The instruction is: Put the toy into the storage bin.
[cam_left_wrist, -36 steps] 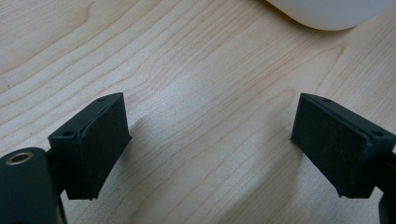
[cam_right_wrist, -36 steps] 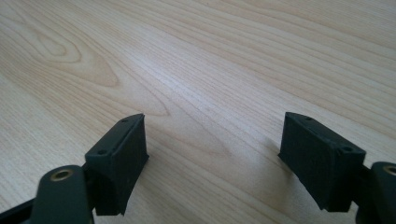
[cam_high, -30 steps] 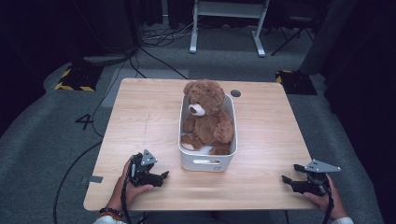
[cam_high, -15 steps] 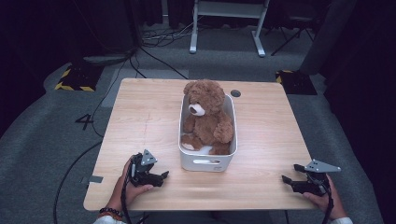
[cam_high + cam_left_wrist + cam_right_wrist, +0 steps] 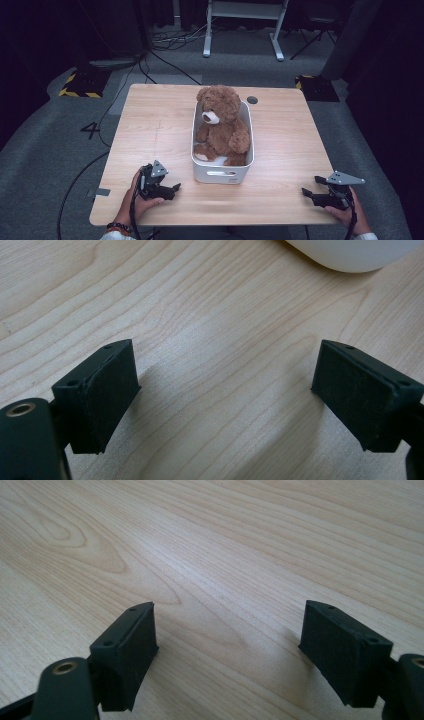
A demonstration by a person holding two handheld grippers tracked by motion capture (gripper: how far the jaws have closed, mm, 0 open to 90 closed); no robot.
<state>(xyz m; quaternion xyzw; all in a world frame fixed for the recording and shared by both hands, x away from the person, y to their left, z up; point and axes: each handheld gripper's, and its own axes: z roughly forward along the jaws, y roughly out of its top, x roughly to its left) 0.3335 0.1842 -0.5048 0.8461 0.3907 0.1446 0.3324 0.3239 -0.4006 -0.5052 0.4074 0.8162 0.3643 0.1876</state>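
Two grippers low at the near edge of the wooden table [image 5: 150, 125], one per hand, both resting on or just above the wood. Left gripper [image 5: 172, 189] held in the left hand [image 5: 142, 197] near the front left corner of the white bin [image 5: 220, 175], pointing toward the bin but apart from it; jaws spread wide over bare wood, nothing between them, with a curve of white, probably the bin's wall, at the top edge of the left gripper view. Right gripper [image 5: 306, 194] gripped by the right hand [image 5: 345, 210] near the table's right front corner, well apart from the bin, aimed inward; jaws likewise wide apart over bare grain, clamped on nothing.

Sitting upright in the bin: a brown teddy bear [image 5: 222, 125], head above the rim, back toward the far wall, pale muzzle and foot pads showing.

Beyond the bin, a small dark round disc [image 5: 252, 100] on the tabletop. Around the table, grey carpet, black cables, a white frame's legs [image 5: 240, 30] at the back, dark surroundings.
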